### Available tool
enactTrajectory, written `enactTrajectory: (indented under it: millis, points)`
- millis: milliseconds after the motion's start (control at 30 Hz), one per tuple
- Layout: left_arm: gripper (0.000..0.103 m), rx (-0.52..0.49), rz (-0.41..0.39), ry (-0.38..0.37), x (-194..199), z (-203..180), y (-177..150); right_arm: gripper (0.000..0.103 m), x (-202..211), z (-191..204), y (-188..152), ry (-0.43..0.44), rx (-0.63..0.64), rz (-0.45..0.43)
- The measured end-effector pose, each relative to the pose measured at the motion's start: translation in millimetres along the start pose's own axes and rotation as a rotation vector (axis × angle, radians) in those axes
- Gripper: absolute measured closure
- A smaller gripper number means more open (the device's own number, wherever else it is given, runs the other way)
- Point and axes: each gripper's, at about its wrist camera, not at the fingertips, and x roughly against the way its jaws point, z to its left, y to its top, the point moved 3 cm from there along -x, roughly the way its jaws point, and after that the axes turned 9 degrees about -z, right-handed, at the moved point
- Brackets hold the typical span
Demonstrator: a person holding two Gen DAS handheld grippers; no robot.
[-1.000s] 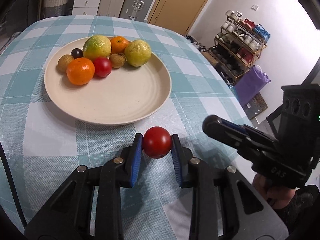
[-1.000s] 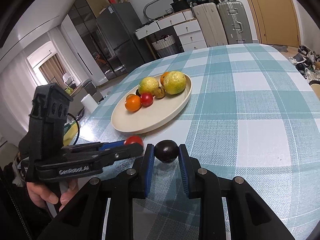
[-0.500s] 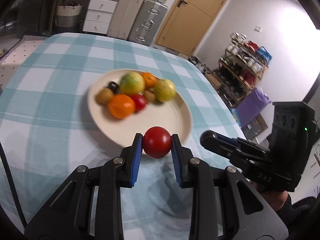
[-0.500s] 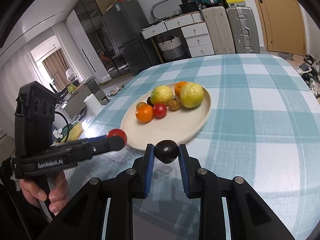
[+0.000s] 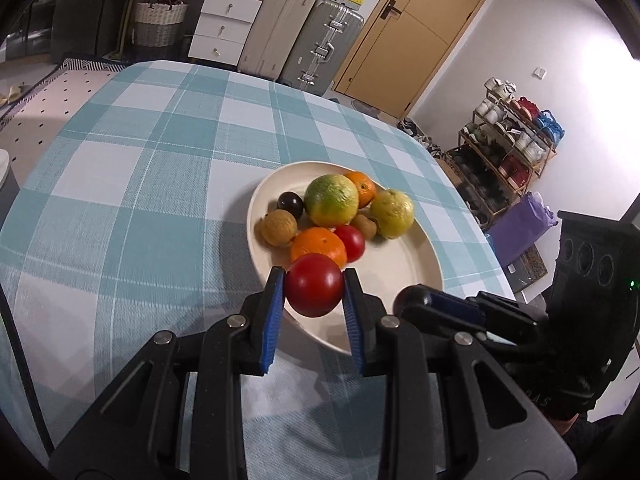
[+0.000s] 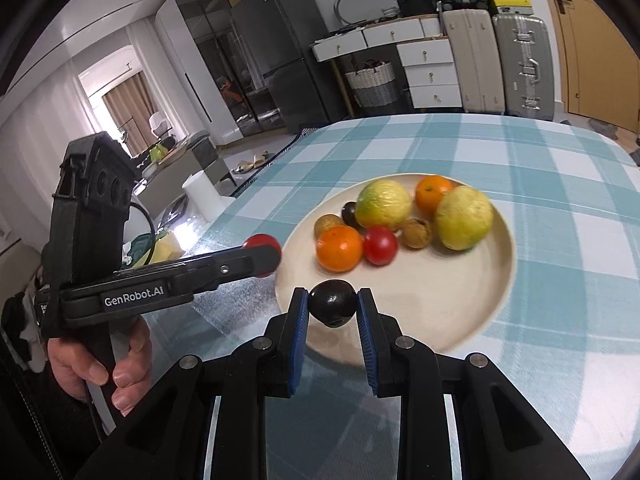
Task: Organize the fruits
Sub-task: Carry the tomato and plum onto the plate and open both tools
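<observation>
Both fingers gripping | left gripper (image 5: 313, 289): red tomato (image 5: 314, 285) | right gripper (image 6: 333, 305): dark plum (image 6: 333, 303)

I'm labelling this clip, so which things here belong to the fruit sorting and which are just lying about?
Part of the job:
- left gripper, jaws shut on the red tomato
- right gripper, jaws shut on the dark plum
- plate of fruit

Just lying about:
- suitcases
- drawers
- shoe rack
</observation>
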Motion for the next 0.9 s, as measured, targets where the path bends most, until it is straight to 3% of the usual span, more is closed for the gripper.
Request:
enactTrajectory:
  millis: [300,767,800,900]
  points:
    - [0.078,-0.006,0.024,-0.004,-24.7,9.7,10.4,0.078,-37.1,4.5,3.3,0.036,-0.003,0.049]
    - [0.077,-0.001,0.057,-0.011,-40.4,10.7,18.2,0.077,-56.6,3.8,6.0,0.039,-0.011,0.069]
    - [0.077,0.002,0.061,-0.008,-41.1,11.0,18.8,0.074,-57.0,3.2,7.0,0.038,-0.014,0.068]
    - [0.074,0.002,0.076,-0.001,-42.0,9.8,20.7,0.050,-53.4,1.1,9.6,0.034,-0.028,0.046]
